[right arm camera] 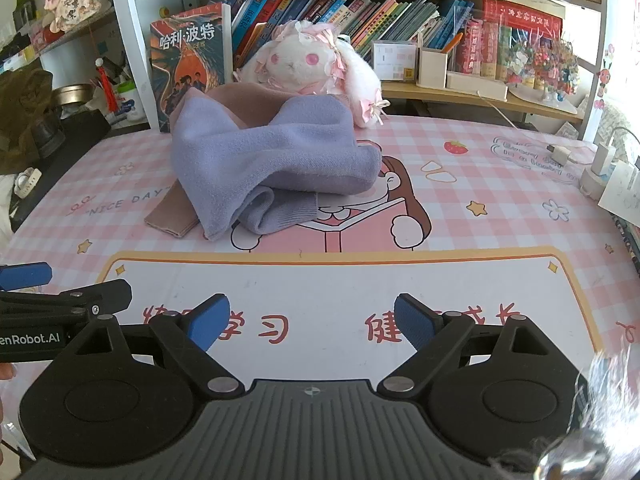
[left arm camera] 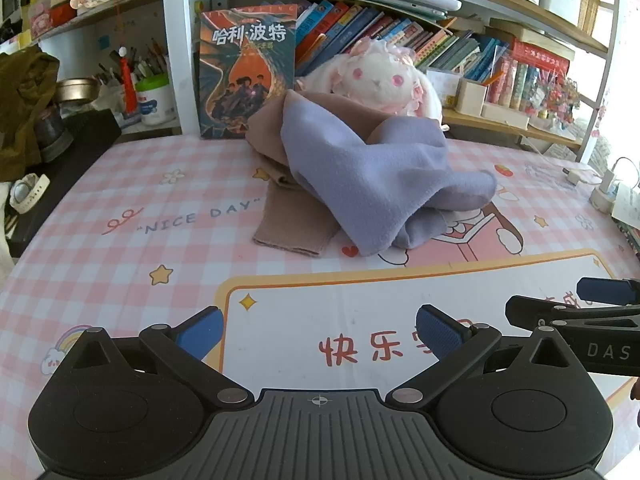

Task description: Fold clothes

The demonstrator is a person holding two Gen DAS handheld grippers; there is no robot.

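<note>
- A pink checked desk mat [right arm camera: 500,200] is laid before crowded bookshelves [right arm camera: 360,4].
- 2 crumpled garments, lilac [left arm camera: 360,172] over beige [left arm camera: 292,220], are heaped mid-mat, unfolded.
- Left gripper [left arm camera: 318,330] and right gripper [right arm camera: 312,322] are held wide, empty, short of the heap, probably for approach.

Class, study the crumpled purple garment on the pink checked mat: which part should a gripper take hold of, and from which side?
Probably the ribbed cuff of the purple garment, approached from the near edge of the mat. It lies low and loose at the front of the heap, pointing toward the open right gripper, so the pads could close over its thin edge.
</note>
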